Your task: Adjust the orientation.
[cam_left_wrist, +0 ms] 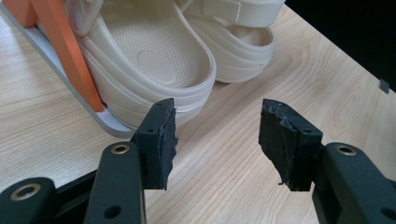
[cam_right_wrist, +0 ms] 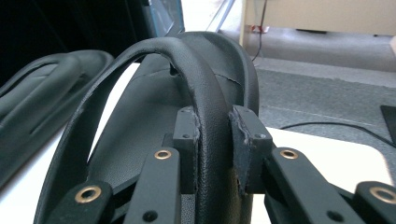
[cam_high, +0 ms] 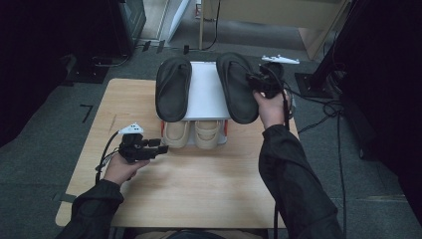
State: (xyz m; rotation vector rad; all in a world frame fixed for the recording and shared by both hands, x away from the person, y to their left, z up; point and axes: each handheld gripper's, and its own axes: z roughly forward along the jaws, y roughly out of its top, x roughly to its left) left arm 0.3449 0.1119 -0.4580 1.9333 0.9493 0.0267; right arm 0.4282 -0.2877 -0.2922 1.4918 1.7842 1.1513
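Observation:
A white two-level rack [cam_high: 205,94] stands at the table's far side. On its top lies a black sandal [cam_high: 173,87] at the left. A second black sandal [cam_high: 237,85] is at the right, and my right gripper [cam_high: 255,79] is shut on its strap [cam_right_wrist: 212,126]. The other black sandal [cam_right_wrist: 32,98] lies to the left in the right gripper view. Two cream clogs [cam_high: 193,133] sit on the lower level, heels toward me. My left gripper [cam_high: 163,148] rests open just left of them, with its pads [cam_left_wrist: 161,140] near the closer clog's heel [cam_left_wrist: 154,74] and nothing between them.
The wooden table [cam_high: 199,174] has bare room in front of the rack. An orange rack post [cam_left_wrist: 65,51] rises beside the closer clog. Cables [cam_high: 323,107] trail over the grey floor at the right, and a pale cabinet [cam_high: 278,12] stands behind.

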